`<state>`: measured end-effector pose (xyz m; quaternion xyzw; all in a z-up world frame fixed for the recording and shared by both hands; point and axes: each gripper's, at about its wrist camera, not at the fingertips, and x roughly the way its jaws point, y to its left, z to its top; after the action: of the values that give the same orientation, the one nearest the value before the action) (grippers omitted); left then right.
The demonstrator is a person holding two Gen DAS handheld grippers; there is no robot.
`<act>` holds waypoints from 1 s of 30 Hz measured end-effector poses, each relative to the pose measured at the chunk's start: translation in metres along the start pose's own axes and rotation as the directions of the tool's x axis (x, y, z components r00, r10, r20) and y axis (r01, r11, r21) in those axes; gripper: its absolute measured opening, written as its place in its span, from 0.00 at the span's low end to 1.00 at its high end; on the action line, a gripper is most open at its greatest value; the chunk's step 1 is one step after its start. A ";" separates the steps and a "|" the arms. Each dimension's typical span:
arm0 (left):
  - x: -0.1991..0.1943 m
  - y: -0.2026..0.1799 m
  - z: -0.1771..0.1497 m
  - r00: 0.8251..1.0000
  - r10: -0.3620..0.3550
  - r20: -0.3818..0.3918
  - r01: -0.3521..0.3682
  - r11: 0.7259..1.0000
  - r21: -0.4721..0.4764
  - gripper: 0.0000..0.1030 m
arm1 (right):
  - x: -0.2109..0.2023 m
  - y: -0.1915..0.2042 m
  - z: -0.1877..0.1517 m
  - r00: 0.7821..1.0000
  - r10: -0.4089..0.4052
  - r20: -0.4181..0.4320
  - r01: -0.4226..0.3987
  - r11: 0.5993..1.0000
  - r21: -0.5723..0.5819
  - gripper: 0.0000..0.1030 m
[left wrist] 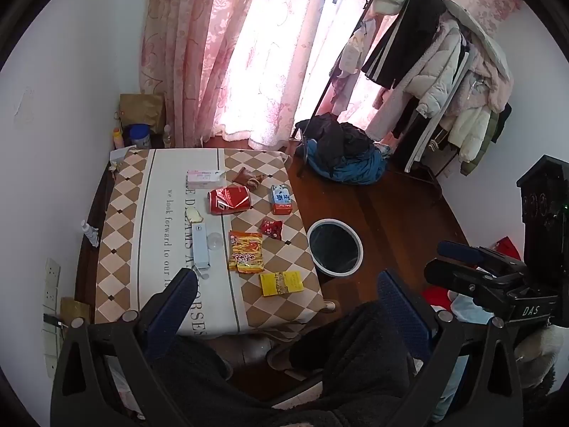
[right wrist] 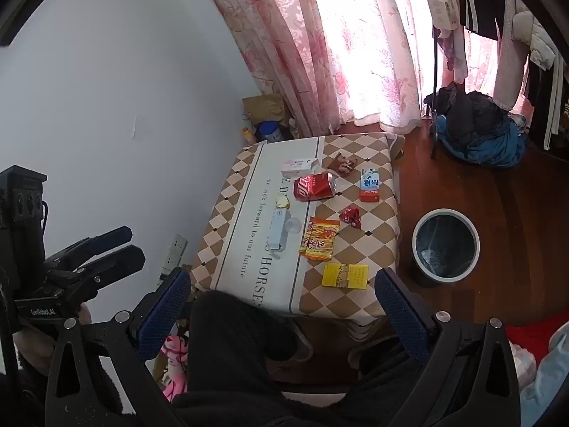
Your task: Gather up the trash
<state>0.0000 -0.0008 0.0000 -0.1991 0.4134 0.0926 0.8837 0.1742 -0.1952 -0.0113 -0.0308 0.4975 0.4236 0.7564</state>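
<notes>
The table's (left wrist: 117,213) near edge is disappearing behind dark-clothed legs (left wrist: 355,348). Small print on the pink-white box (left wrist: 202,179) near the far edge is blurring past reading. The clothes rack (right wrist: 498,17) is running off the frame.

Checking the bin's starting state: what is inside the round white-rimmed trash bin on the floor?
The round white-rimmed trash bin holds a dark plastic liner with glints near the bottom; whether trash lies there is unclear. Its near inner wall is hidden.
</notes>
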 end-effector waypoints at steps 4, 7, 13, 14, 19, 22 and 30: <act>0.001 0.007 -0.003 1.000 -0.010 -0.008 0.010 1.000 -0.019 1.00 | 0.002 0.001 0.002 1.000 -0.006 -0.009 0.006 1.000 -0.001 1.00; 0.001 0.007 -0.002 1.000 -0.007 -0.008 0.006 1.000 -0.024 1.00 | 0.003 0.002 0.003 1.000 -0.004 -0.012 0.004 1.000 -0.003 1.00; 0.003 0.012 -0.004 1.000 -0.011 -0.003 0.011 0.999 -0.035 1.00 | 0.008 0.004 0.003 1.000 0.001 -0.017 -0.001 1.000 -0.001 1.00; 0.003 0.012 -0.003 1.000 -0.012 -0.006 0.011 0.999 -0.033 1.00 | 0.008 0.004 0.003 1.000 0.002 -0.018 -0.002 1.000 -0.001 1.00; 0.002 0.010 -0.004 1.000 -0.008 -0.004 0.008 0.999 -0.037 1.00 | 0.009 0.005 0.004 1.000 0.001 -0.022 -0.001 1.000 -0.009 1.00; 0.002 0.010 -0.004 1.000 -0.009 -0.004 0.009 0.999 -0.037 1.00 | 0.014 0.006 0.003 1.000 -0.003 -0.021 0.003 1.000 -0.016 1.00; 0.001 0.010 -0.003 1.000 -0.010 -0.003 0.010 0.999 -0.039 1.00 | 0.011 0.010 0.007 1.000 -0.008 -0.015 0.008 1.000 -0.028 1.00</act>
<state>-0.0048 0.0068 -0.0056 -0.2184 0.4119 0.0959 0.8795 0.1736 -0.1786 -0.0129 -0.0465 0.4970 0.4271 0.7539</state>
